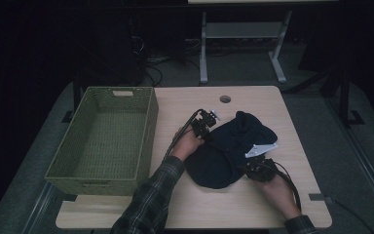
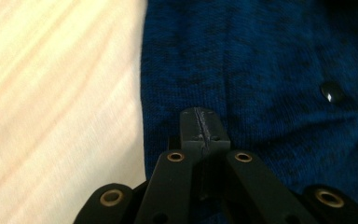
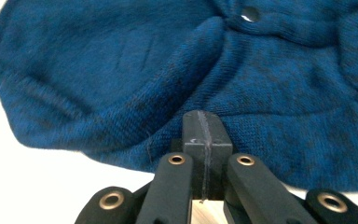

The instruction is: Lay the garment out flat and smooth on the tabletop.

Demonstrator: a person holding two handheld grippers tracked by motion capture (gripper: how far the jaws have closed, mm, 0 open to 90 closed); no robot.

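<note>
The person's left forearm, in a plaid sleeve [image 1: 148,204], comes up from six o'clock of the high view and angles toward one o'clock, the left hand [image 1: 187,145] wrapped around the left gripper [image 1: 208,132], which points at the left edge of a dark blue knitted garment [image 1: 226,151]. In the left gripper view its jaws are pressed flat together with nothing between them, tips over the knit just inside the garment's hem, bare table [image 2: 56,107] lying toward nine o'clock and a dark button [image 2: 331,92] at two o'clock. The right hand [image 1: 277,187] enters from five o'clock and carries the right gripper [image 1: 253,168] at the garment's lower right edge, its grey plate tilted above the cloth. In the right gripper view those jaws are likewise clamped together and empty, tips at the near hem, with a button [image 3: 249,14] at twelve o'clock. The garment lies bunched at the middle of the table, slightly toward three o'clock, well clear of the table's rim. A green woven basket [image 1: 148,129] stands at nine o'clock, just beside the left hand. Open tabletop remains at twelve, three and six o'clock of the garment.
</note>
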